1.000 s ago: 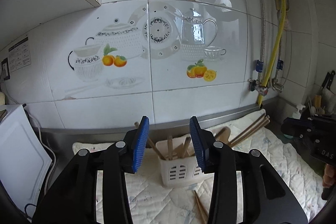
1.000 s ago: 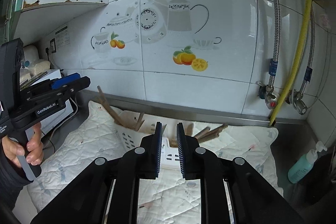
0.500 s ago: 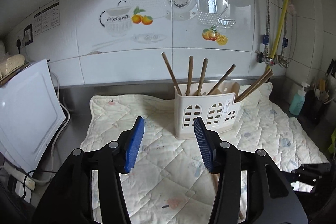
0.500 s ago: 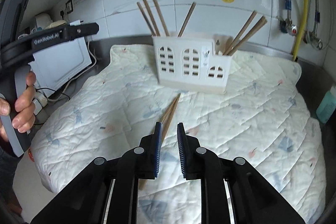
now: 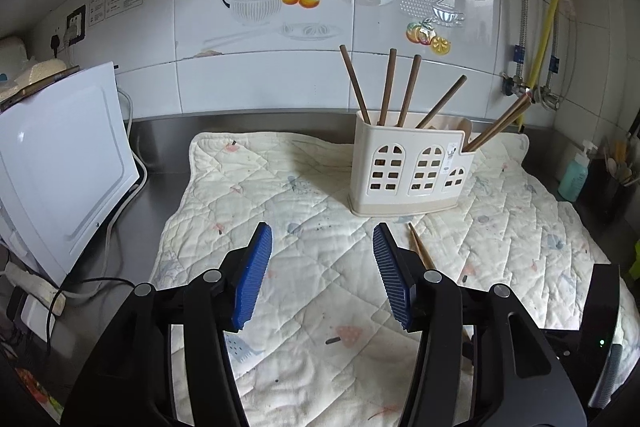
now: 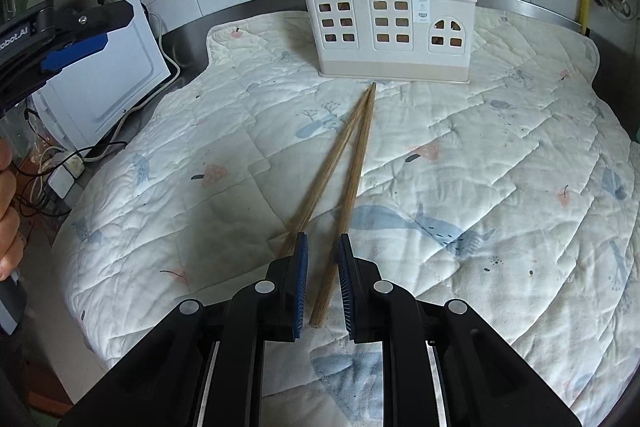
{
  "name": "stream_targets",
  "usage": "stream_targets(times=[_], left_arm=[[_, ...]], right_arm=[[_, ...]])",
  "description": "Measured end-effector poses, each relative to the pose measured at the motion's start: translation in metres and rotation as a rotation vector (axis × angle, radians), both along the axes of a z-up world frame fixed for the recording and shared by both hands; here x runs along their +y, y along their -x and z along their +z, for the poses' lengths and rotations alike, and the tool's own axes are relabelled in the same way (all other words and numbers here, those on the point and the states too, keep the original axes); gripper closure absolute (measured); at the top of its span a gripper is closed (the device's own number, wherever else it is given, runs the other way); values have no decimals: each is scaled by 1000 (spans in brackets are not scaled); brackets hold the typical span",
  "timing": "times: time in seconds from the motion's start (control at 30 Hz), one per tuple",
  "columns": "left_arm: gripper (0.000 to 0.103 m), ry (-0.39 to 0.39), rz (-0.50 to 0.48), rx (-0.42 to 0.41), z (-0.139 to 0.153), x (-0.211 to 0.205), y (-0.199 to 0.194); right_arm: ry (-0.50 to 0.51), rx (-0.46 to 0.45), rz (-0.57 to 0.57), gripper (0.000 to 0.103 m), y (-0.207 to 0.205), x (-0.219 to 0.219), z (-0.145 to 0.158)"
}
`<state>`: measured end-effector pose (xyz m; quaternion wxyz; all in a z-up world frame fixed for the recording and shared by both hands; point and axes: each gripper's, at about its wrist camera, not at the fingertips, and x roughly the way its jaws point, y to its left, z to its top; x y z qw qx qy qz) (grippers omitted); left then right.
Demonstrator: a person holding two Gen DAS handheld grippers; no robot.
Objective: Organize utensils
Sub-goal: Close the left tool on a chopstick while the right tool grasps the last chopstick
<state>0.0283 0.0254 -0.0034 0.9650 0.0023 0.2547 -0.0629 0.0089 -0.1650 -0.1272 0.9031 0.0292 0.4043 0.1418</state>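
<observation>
- The right gripper [image 6: 322, 281] hung low over the quilt [image 6: 500, 155], its ribbed blue fingers [image 6: 301, 279] a narrow gap apart. The butt end of one chopstick lay on the cloth in that gap; I judged it not yet gripped.
- The left gripper [image 5: 322, 269] was held higher on the near side of the holder, fingers [image 5: 254, 277] wide apart and empty.
- Two loose chopsticks [image 6: 344, 179] lay flat on the quilt on the near side of the holder. They were long, slim, pale wooden sticks, tapering, with tips almost meeting just short of the holder's base and butts spread apart towards the right gripper. One butt ran behind the left finger of that gripper.
- The quilt was soft, off-white, stitched in diamonds, printed with small whales and mushrooms, slightly rumpled. It covered a grey steel table [image 5: 160, 143].
- The holder [image 6: 388, 23] stood upright on the quilt, cream moulded plastic with arched window cut-outs, a beige base band and a lower step on its right end.
- Several darker sticks [image 5: 386, 91] already stood tilted in the holder's tall part, and a few paler ones [image 5: 500, 123] leaned out of the low end.
- By my reading the job was mostly done: most sticks were housed, and the loose pair was left to lift and drop in.
- Left of the holder a white appliance [image 5: 60, 163] sat at the quilt's edge; glossy tiles [image 5: 280, 75] rose behind.
</observation>
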Motion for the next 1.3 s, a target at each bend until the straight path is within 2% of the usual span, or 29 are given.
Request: stream_targets(times=[0.4, 0.6, 0.93, 1.2, 1.3], left_arm=[[50, 6, -59, 106, -38, -13, 11], [50, 7, -114, 177, -63, -32, 19], [51, 60, -208, 294, -96, -70, 24], [73, 60, -232, 353, -117, -94, 19], [81, 33, -231, 356, -122, -98, 17]], right_arm=[[-4, -17, -33, 96, -1, -8, -7], [-7, -43, -53, 97, 9, -22, -4], [-18, -86, -109, 97, 27, -55, 5], [-18, -110, -135, 97, 36, -69, 11], [-22, -123, -137, 97, 37, -72, 16]])
